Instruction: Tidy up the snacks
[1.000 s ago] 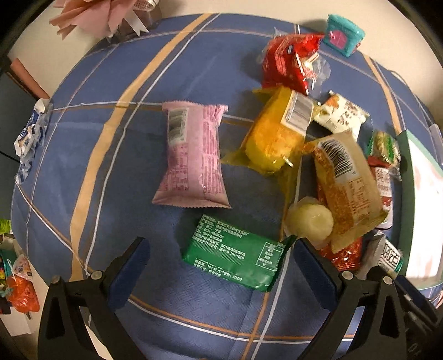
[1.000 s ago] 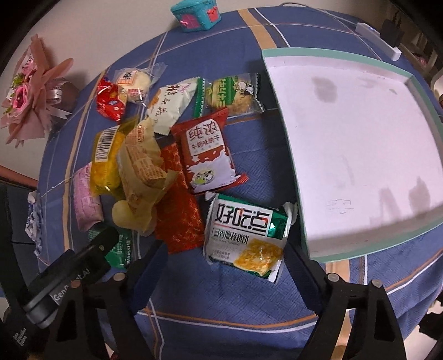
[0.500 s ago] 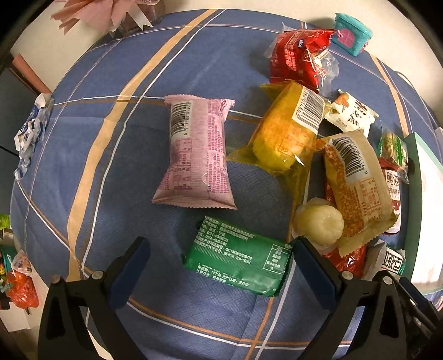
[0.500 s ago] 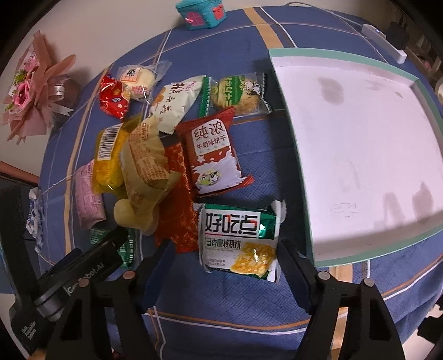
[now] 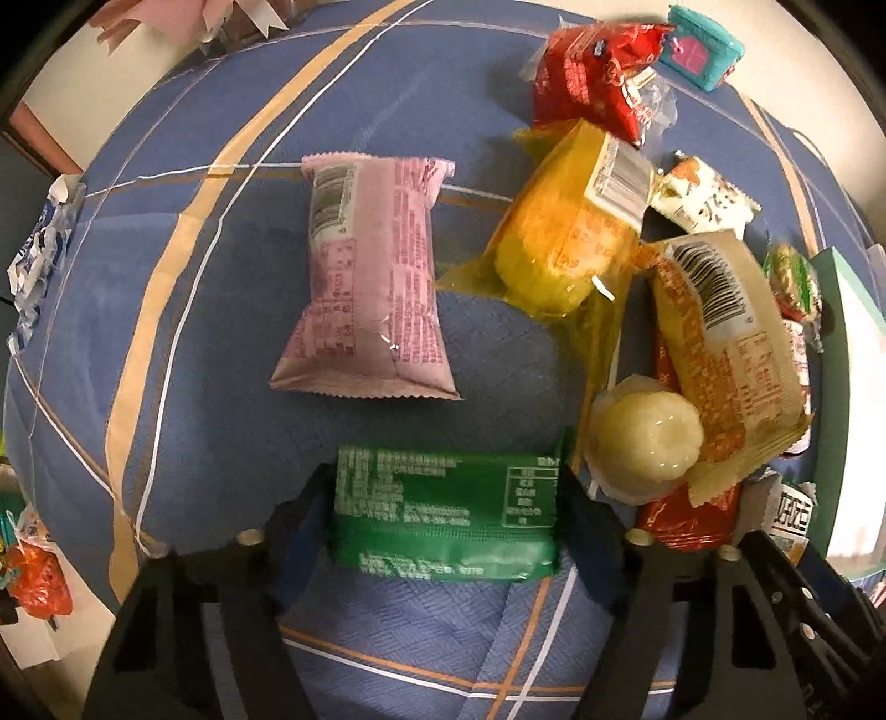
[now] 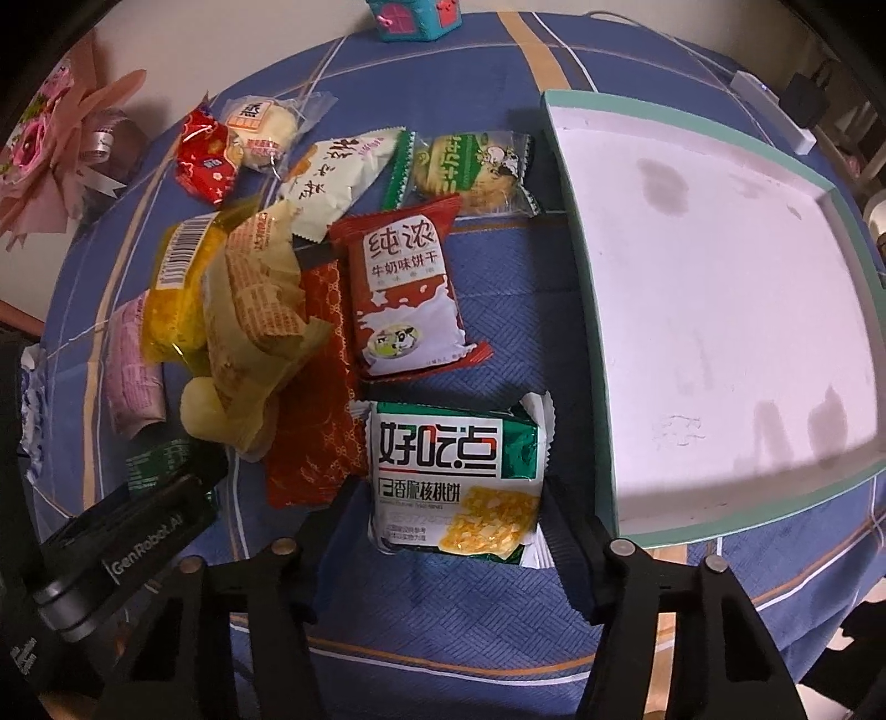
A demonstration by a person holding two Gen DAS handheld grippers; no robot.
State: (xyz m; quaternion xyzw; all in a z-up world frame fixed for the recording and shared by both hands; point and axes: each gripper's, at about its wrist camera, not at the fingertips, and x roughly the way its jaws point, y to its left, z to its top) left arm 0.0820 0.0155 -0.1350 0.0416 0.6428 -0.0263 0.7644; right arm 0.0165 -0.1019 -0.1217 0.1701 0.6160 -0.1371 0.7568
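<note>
In the left wrist view my left gripper (image 5: 443, 515) has its fingers against both ends of a green snack packet (image 5: 446, 518) lying on the blue cloth. A pink packet (image 5: 368, 277), a yellow cake packet (image 5: 565, 232) and a round pale sweet (image 5: 645, 440) lie beyond it. In the right wrist view my right gripper (image 6: 451, 515) has its fingers at both sides of a green-and-white walnut biscuit packet (image 6: 457, 476). A red milk biscuit packet (image 6: 404, 288) lies behind it. The white tray with a teal rim (image 6: 587, 310) is to the right.
Several more snacks are piled at the left in the right wrist view, among them a red patterned packet (image 6: 315, 387) and an orange wafer packet (image 6: 260, 310). A teal toy house (image 6: 415, 16) and a pink bouquet (image 6: 50, 144) stand at the table's far edge.
Both grippers have moved down and forward and closed in. The left one now has the green packet between its fingers, the right one the walnut biscuit packet.
</note>
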